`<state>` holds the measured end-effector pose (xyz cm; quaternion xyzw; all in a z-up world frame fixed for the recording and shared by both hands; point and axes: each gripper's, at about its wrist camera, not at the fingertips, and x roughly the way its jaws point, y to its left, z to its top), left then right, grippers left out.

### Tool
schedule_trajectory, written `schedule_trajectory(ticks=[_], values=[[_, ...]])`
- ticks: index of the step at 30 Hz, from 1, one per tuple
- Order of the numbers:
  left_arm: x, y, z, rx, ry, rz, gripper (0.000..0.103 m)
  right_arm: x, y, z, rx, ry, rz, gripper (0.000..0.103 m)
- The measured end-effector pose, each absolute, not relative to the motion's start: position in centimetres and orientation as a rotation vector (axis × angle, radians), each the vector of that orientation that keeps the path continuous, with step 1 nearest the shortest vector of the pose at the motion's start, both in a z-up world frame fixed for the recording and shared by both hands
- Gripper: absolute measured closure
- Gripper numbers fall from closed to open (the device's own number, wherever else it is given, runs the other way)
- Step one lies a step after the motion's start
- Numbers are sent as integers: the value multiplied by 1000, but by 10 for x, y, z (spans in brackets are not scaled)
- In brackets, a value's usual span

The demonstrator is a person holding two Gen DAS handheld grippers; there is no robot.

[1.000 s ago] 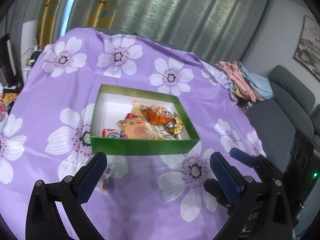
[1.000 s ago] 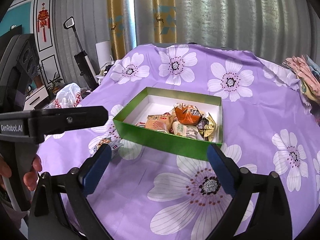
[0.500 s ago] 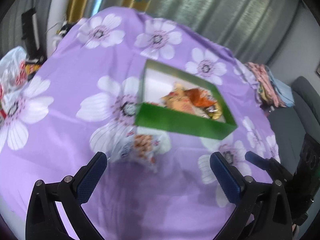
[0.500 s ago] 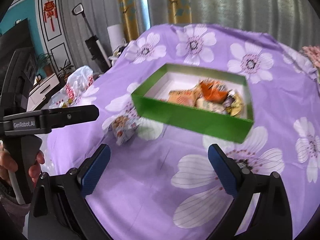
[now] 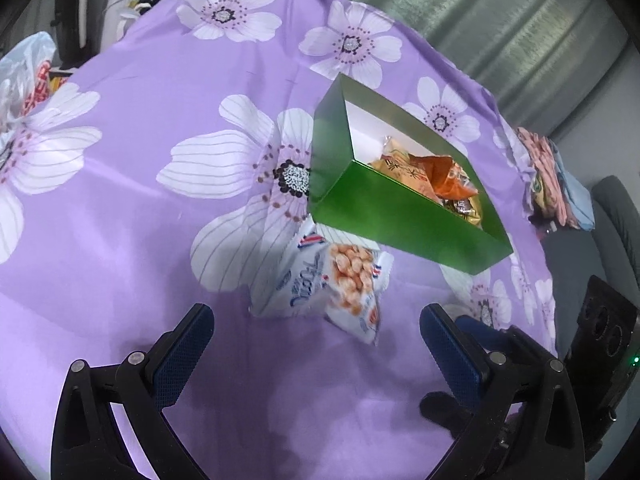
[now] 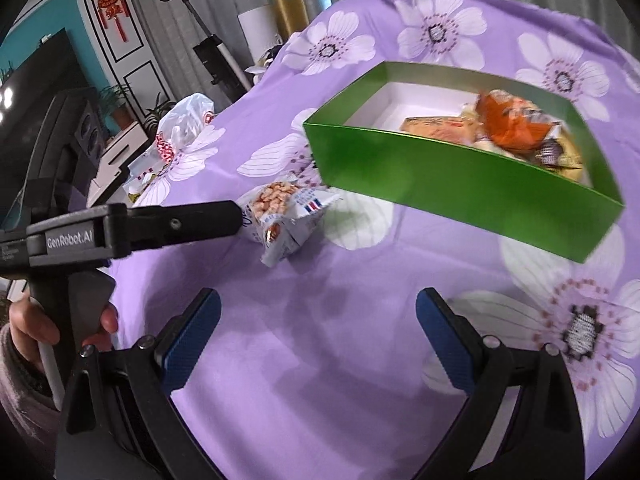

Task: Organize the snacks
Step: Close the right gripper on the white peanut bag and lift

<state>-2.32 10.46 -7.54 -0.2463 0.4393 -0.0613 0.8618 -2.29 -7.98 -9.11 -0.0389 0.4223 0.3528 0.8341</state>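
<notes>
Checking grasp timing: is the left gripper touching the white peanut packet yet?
Apart. In the left wrist view the left gripper has its jaws wide open, with purple cloth visible between both fingertips and the white peanut packet.

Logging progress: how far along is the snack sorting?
Mostly done: several snacks already lie in the green box. In hand: nothing; the left claw is open and lined up on the white packet beside the box. Left: grab it and box it. The right claw is open, idle.
</notes>
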Motion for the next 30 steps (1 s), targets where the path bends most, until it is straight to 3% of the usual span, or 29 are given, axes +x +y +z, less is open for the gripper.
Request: schedule_trajectory(ticks=[11, 16, 18, 20, 22, 24, 25, 30], values=[[7, 102, -85, -459, 951, -212, 1, 3, -39, -111, -82, 938, 796, 6], [12, 100, -86, -445, 952, -238, 1, 13, -33, -115, -74, 958, 807, 19], [13, 100, -87, -448, 953, -248, 6, 16, -32, -116, -77, 963, 809, 26], [13, 99, -88, -444, 957, -262, 27, 18, -30, -117, -78, 970, 821, 35], [15, 99, -89, -446, 968, -276, 37, 19, -27, -119, -83, 976, 841, 54], [14, 99, -90, -454, 968, -282, 40, 18, -26, -120, -96, 974, 845, 55], [13, 100, -90, -457, 969, -280, 49, 18, -27, -120, -97, 972, 849, 56], [9, 92, -87, -413, 960, -283, 51, 16, -28, -120, -93, 966, 867, 62]])
